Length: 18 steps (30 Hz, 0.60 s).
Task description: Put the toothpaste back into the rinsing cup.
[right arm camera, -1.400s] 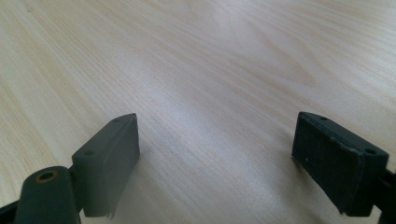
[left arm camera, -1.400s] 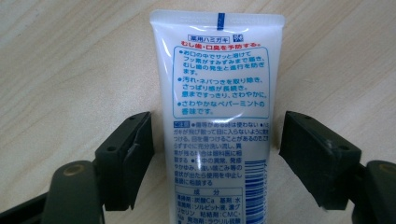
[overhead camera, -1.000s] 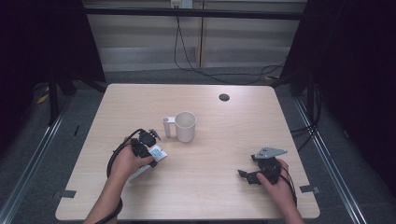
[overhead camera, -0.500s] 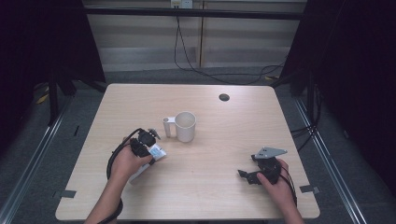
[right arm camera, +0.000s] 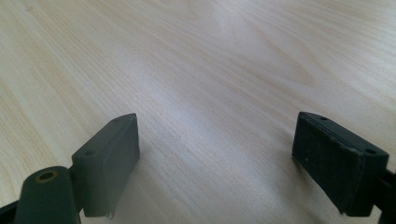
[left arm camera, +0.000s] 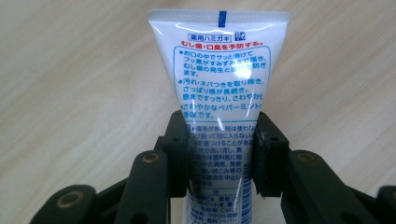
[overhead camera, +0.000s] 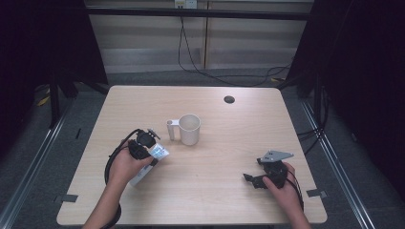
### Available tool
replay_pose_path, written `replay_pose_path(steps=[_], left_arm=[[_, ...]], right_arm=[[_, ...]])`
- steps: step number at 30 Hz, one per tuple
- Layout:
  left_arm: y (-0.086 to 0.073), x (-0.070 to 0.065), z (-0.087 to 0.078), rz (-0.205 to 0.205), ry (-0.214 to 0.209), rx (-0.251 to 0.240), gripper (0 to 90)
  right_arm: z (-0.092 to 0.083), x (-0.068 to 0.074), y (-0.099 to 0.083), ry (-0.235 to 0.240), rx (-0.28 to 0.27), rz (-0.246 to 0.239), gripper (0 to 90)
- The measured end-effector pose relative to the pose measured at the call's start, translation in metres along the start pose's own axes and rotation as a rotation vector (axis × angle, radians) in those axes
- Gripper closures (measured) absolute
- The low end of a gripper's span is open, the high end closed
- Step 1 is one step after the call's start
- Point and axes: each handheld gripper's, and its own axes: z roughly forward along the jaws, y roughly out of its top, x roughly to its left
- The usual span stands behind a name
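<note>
The tube [left arm camera: 218, 107] lies on the counter [overhead camera: 229, 191] at its left front, near the mug [overhead camera: 189, 129], and the left tool [left arm camera: 219, 154] has just been closing its jaws, whose pads now press both sides of the tube, so the grasp looks made and a lift can follow. The left gripper view shows that pinch and the tube's blue print, which the high view blurs to a white sliver [overhead camera: 157, 153] under the hand. The right tool [right arm camera: 217, 158] rests wide open, holding nothing, over bare counter, well apart [overhead camera: 255, 180].
</note>
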Motion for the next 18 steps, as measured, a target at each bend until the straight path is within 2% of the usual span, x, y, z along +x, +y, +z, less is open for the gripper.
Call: replay_pose_path(steps=[2,3,7,10,18], left_arm=[[0.000,-0.001,-0.002,-0.004,0.003,-0.018,65.0],[0.001,-0.003,-0.007,-0.010,-0.003,-0.062,65.2],[0.005,-0.003,-0.016,0.001,0.007,-0.137,65.8],[0.007,-0.004,-0.021,-0.019,-0.022,-0.183,65.8],[0.012,-0.006,-0.029,-0.032,-0.051,-0.259,65.9]], right_arm=[[0.000,0.000,0.000,0.001,-0.001,0.000,14.5],[0.000,0.000,0.000,0.005,-0.001,0.005,14.5],[0.000,0.000,0.000,0.000,0.001,0.002,14.5],[0.000,0.000,0.000,0.000,0.000,0.002,14.5],[0.000,0.000,0.000,0.000,0.000,0.002,14.5]])
